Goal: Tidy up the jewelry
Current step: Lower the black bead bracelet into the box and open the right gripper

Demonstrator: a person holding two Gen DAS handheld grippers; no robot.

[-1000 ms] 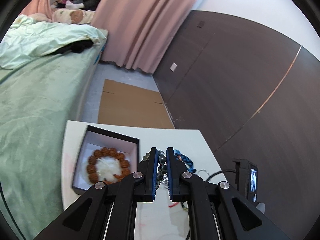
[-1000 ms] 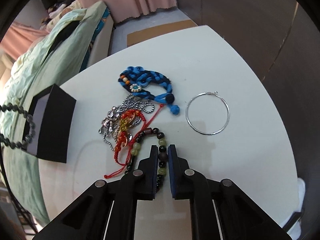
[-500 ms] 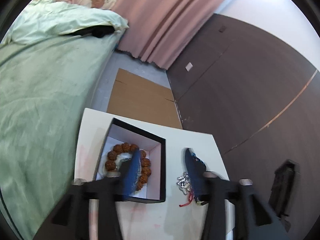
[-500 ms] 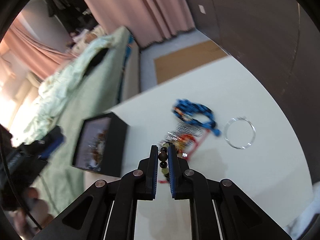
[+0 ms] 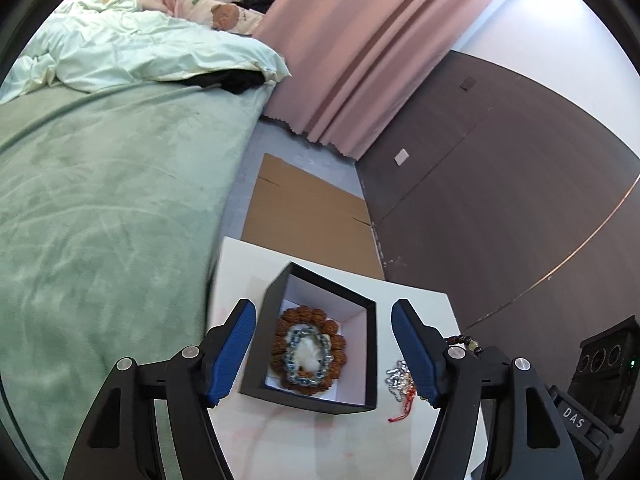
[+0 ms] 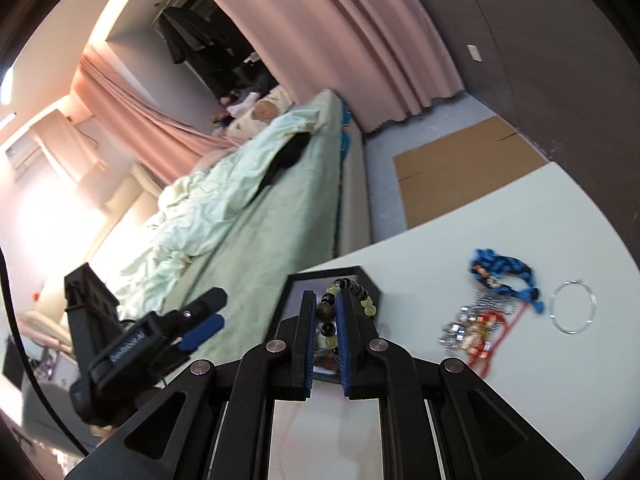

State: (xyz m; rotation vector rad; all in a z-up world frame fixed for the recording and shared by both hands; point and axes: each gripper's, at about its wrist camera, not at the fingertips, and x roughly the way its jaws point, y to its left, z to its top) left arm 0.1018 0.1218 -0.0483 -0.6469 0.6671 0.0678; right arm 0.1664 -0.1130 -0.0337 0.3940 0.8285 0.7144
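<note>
The left claw [image 5: 324,350] stands wide above the black box [image 5: 276,304] on the white table [image 5: 416,296], its jaws having just been opening, nothing between them; a grey bead bracelet [image 5: 308,354] lies inside a brown bead bracelet [image 5: 310,316] in the box. The right claw [image 6: 325,314] pinches a dark-and-green bead bracelet [image 6: 362,294] above the box

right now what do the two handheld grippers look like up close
Both the left gripper and the right gripper are matte black, angular linkages with silver pivot screws and two flat fingers faced with ribbed blue pads. The left gripper's body carries white lettering, blurred here.
</note>
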